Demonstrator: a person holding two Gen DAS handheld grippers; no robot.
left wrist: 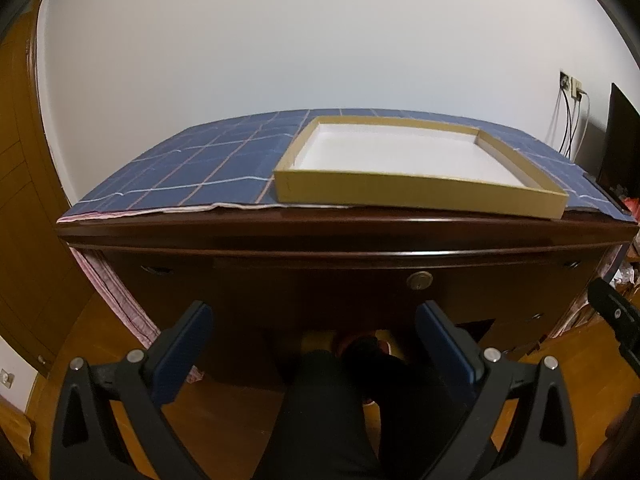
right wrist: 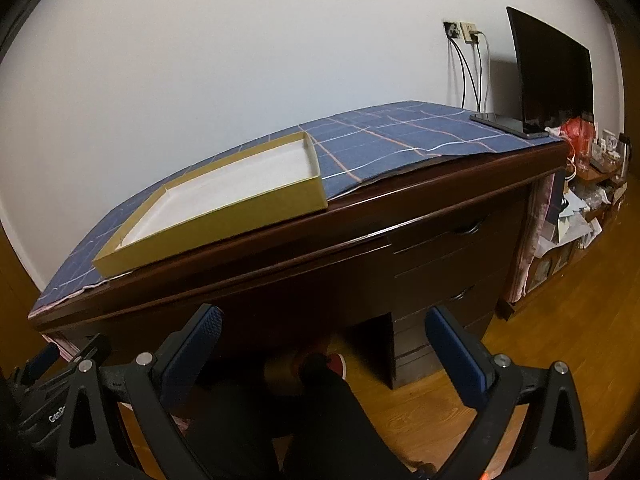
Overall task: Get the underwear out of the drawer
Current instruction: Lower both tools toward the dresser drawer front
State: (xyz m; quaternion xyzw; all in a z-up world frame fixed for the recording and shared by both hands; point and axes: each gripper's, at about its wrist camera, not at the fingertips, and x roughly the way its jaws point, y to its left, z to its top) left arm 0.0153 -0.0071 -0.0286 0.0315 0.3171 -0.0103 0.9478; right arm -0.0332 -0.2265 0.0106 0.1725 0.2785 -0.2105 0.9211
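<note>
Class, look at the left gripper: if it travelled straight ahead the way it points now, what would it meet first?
Most likely the dark wooden front of the desk, near the round lock. The open left gripper holds nothing; depth is uncertain.

The desk's drawers are all shut, a wide centre drawer (left wrist: 360, 280) with a round metal lock in the lower middle of the left view and a stack of handled drawers (right wrist: 440, 264) at right of the right view, with no underwear showing anywhere.

The desk's drawers (right wrist: 436, 240) are all closed, hiding their contents, and the monitor (left wrist: 622, 144) is cut off at the frame's edge.
</note>
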